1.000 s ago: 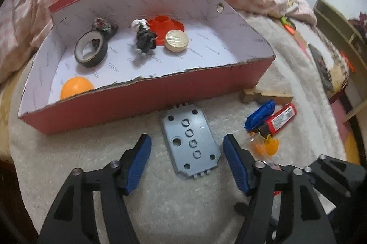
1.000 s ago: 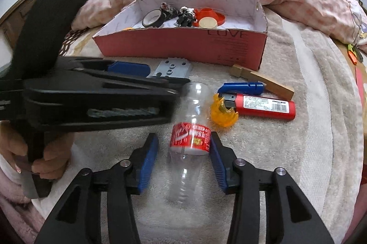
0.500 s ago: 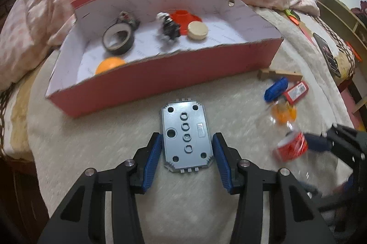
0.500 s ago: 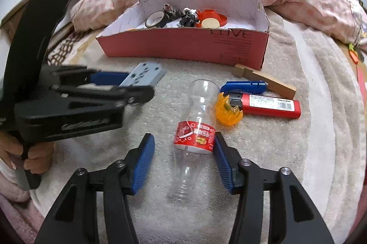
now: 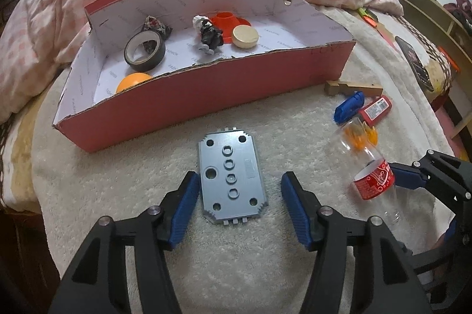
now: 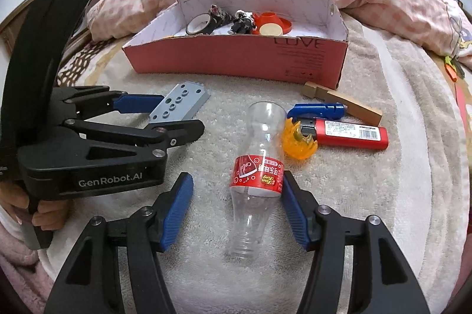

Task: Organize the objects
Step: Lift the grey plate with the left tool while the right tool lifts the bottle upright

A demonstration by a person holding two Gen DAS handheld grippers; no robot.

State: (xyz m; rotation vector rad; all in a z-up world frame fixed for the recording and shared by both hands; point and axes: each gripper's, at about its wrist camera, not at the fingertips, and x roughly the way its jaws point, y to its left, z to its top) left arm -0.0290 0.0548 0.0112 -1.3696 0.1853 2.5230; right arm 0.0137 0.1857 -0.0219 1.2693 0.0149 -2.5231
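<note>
A grey plate with holes [image 5: 231,181] lies flat on the cream towel in front of the red box [image 5: 206,95]. My left gripper [image 5: 239,181] straddles its near half. The jaws are opening, the left pad close by the plate's edge and a gap at the right pad. In the right wrist view the left gripper [image 6: 171,116] shows from the side over the plate [image 6: 180,101]. A clear bottle with a red label [image 6: 256,175] lies between the opening jaws of my right gripper [image 6: 236,187]. The right pad is at the label and the left pad stands well clear.
The box [image 6: 236,60] holds a tape roll [image 5: 144,50], an orange ball [image 5: 132,81], a black figure [image 5: 209,33], an orange piece and a wooden disc [image 5: 244,33]. A wooden block [image 6: 342,103], blue clip [image 6: 318,110], red lighter [image 6: 351,134] and orange flame toy [image 6: 298,142] lie right of the bottle. A pink quilt is behind.
The left gripper drew back with the plate between its pads, narrowed onto it, then widened again. The right jaws spread wider around the bottle, which stayed lying where it was.
</note>
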